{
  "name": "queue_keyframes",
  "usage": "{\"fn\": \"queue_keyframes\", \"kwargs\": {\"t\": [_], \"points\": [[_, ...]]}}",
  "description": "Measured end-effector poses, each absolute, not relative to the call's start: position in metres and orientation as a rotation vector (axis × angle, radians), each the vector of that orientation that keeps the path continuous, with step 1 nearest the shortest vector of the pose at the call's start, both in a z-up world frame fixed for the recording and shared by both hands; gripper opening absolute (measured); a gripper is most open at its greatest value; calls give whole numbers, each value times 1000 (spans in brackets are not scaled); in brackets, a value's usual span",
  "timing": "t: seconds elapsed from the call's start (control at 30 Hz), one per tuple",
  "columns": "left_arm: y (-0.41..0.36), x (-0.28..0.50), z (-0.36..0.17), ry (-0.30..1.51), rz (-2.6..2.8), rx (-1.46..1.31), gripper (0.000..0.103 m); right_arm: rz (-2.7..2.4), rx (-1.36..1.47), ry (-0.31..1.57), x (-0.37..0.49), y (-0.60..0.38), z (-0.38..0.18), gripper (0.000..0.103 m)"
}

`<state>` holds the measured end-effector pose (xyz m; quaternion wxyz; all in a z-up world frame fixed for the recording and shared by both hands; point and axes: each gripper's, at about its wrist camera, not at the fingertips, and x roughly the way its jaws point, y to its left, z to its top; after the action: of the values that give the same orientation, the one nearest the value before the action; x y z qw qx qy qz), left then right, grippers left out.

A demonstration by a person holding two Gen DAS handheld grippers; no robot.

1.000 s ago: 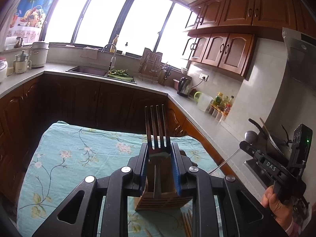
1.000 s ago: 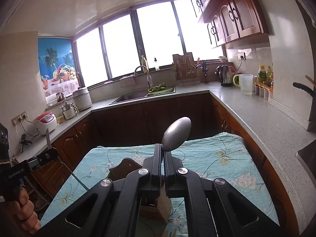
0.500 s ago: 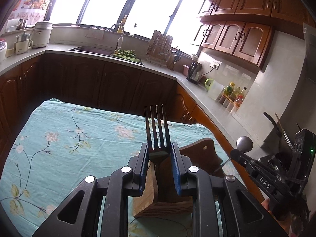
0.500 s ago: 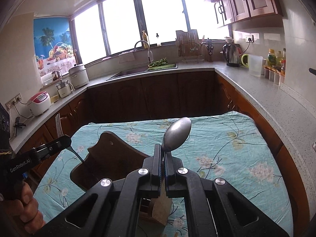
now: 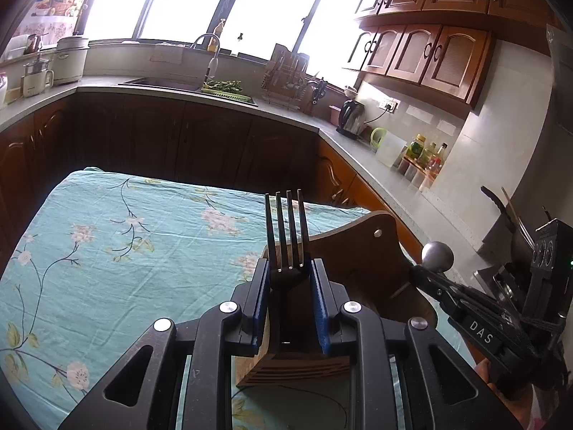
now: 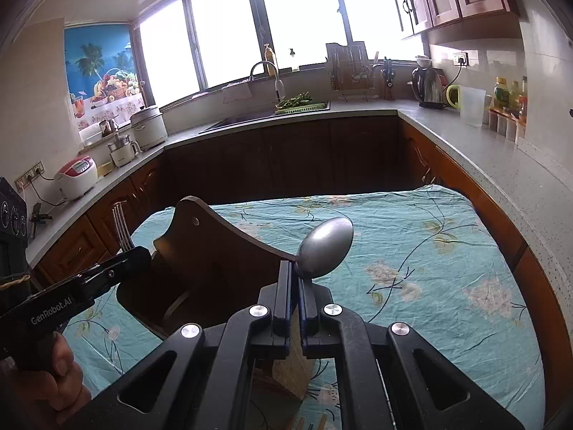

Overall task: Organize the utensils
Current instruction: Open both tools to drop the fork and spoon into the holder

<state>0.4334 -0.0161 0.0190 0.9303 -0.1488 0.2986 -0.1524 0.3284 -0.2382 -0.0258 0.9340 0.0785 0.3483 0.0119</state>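
A metal fork point(image 5: 286, 233) stands tines-up between the blue pads of my left gripper point(image 5: 288, 276), which is shut on its neck. Right under it is a light wooden slotted holder point(image 5: 293, 362) with a tall dark curved back board point(image 5: 358, 251). My right gripper point(image 6: 294, 274) is shut on the neck of a metal spoon point(image 6: 326, 247), bowl up, just right of the back board point(image 6: 215, 261). Each view also shows the other tool: the right gripper point(image 5: 426, 279) with the spoon point(image 5: 436, 256), and the left gripper point(image 6: 138, 256) with the fork point(image 6: 121, 225). Both handles are hidden below the jaws.
The holder stands on a table with a teal floral cloth point(image 5: 125, 251). Dark kitchen cabinets and a grey counter point(image 6: 483, 150) wrap around it, with a sink point(image 5: 161, 80), a kettle point(image 6: 428, 86), bottles and rice cookers. A hand point(image 6: 53, 376) grips the left tool.
Both grippers have sunk toward the table and come closer to the wooden holder, whose dark back board now fills more of each view. Fork and spoon stay gripped.
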Motion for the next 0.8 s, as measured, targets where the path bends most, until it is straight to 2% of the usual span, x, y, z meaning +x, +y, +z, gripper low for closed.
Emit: {"fn": "queue_keyframes", "kwargs": {"t": [0.27, 0.53, 0.67, 0.73, 0.8], "points": [[-15, 428, 15, 612, -304, -292, 22, 27, 160, 712, 328, -239, -26, 4], [-9, 415, 12, 608, -293, -294, 24, 24, 171, 715, 325, -238, -23, 9], [-2, 410, 10, 615, -285, -306, 28, 18, 189, 710, 320, -243, -23, 21], [1, 408, 10, 619, -276, -314, 33, 14, 196, 710, 318, -245, -22, 24], [6, 404, 11, 625, -269, -329, 38, 16, 209, 709, 316, -249, -22, 34]]}}
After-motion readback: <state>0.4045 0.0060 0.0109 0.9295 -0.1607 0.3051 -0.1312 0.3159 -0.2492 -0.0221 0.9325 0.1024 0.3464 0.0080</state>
